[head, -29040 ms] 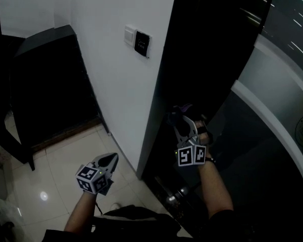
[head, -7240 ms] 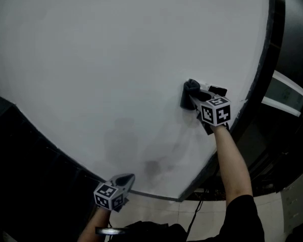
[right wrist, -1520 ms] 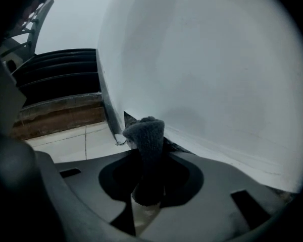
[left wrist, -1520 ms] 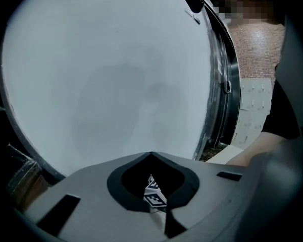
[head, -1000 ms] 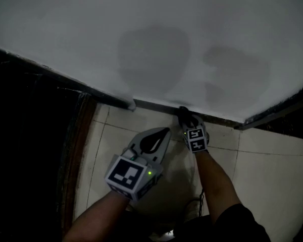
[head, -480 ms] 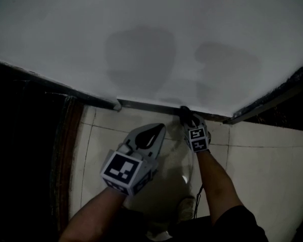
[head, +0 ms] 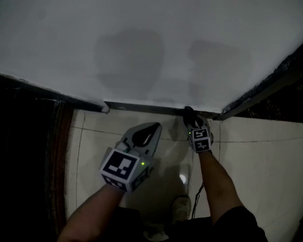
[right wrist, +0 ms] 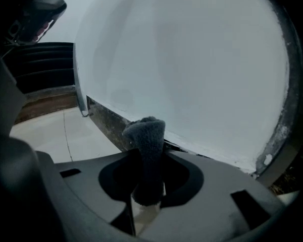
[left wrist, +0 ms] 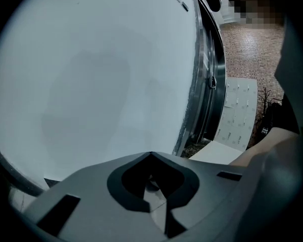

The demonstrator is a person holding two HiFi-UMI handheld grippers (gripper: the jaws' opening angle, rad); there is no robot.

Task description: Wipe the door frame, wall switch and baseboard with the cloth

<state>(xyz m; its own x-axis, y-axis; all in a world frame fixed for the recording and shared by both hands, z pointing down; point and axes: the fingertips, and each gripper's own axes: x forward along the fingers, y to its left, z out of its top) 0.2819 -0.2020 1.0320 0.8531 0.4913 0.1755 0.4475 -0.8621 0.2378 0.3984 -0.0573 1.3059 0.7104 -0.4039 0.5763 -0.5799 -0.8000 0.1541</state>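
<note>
White wall (head: 141,34), tile floor (head: 257,160): baseboard (head: 141,106) runs crosswise; cloth (right wrist: 145,130) at it, right gripper (head: 192,120) jaws clamping it; left gripper (head: 152,130) jaws together, empty, farther back.

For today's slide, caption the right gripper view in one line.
Right gripper holds a grey cloth at the dark baseboard.

cloth (head: 188,113) moved right, along baseboard (head: 141,107)
</note>
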